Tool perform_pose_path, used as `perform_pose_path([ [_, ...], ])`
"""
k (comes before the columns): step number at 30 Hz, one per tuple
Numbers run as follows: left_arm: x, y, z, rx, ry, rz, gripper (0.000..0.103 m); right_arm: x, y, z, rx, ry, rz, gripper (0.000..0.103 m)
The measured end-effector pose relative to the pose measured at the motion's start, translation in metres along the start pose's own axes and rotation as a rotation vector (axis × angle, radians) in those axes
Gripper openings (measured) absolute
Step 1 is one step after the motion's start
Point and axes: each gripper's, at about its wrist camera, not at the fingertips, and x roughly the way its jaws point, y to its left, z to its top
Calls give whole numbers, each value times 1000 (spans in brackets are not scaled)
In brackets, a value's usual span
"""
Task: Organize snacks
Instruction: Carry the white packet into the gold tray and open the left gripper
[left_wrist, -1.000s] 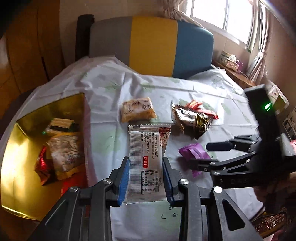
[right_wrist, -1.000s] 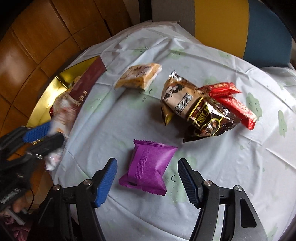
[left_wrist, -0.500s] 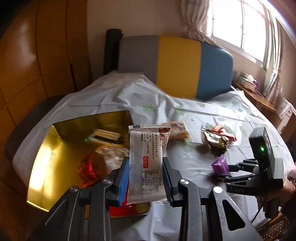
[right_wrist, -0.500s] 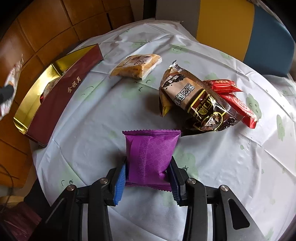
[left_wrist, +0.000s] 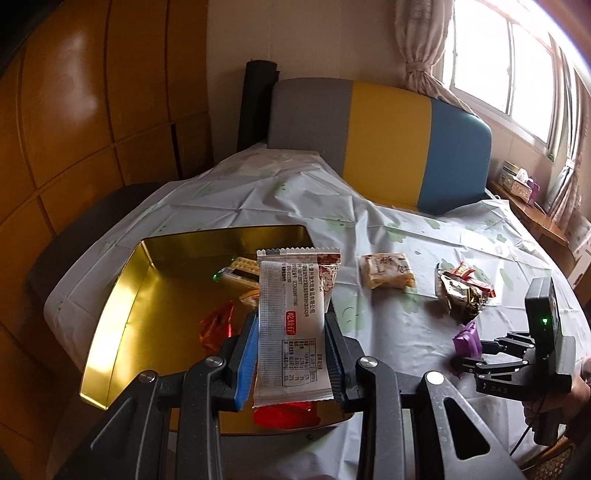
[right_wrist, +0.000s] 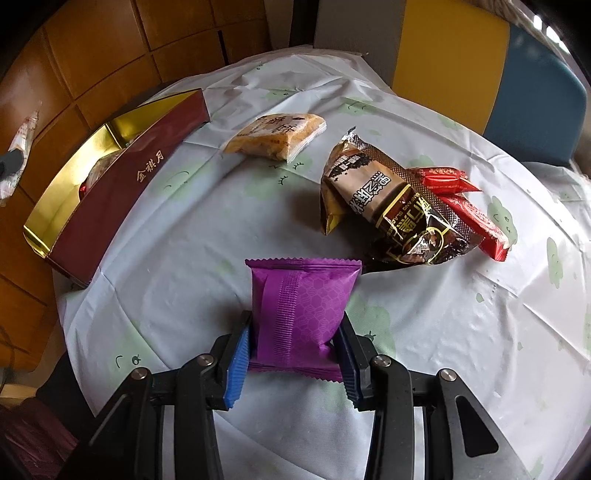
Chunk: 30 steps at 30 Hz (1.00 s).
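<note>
The left gripper (left_wrist: 291, 354), clamped on the white snack packet (left_wrist: 291, 325), now hangs over the gold box (left_wrist: 122, 302) instead of the bench. The right gripper (right_wrist: 293, 354), open a second ago, now pinches the purple packet (right_wrist: 299, 310).

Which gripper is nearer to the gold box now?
Left. The left gripper holds the white snack packet above the gold box; the right gripper, gripping the purple packet, is off to the box's side.
</note>
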Motion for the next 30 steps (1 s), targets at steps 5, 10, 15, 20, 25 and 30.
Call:
perform_pose_path([
  [5,5,20,-3,-56,31,-6,34,0,2,-1,-14,-5,-7,42],
  [10,12,59,-6,-195,81,-18,34,-1,2,-2,-27,-7,-15,43],
  [15,18,99,-16,-321,126,-5,34,-1,3,-2,-31,-4,-18,43],
  [20,35,112,-28,-421,193,-34,34,0,3,-1,-36,-4,-21,43],
  [25,52,98,-34,-435,245,-69,35,-1,4,-1,-39,-4,-23,43],
  [30,66,88,-37,-396,289,-55,36,-1,3,-1,-40,-4,-22,43],
])
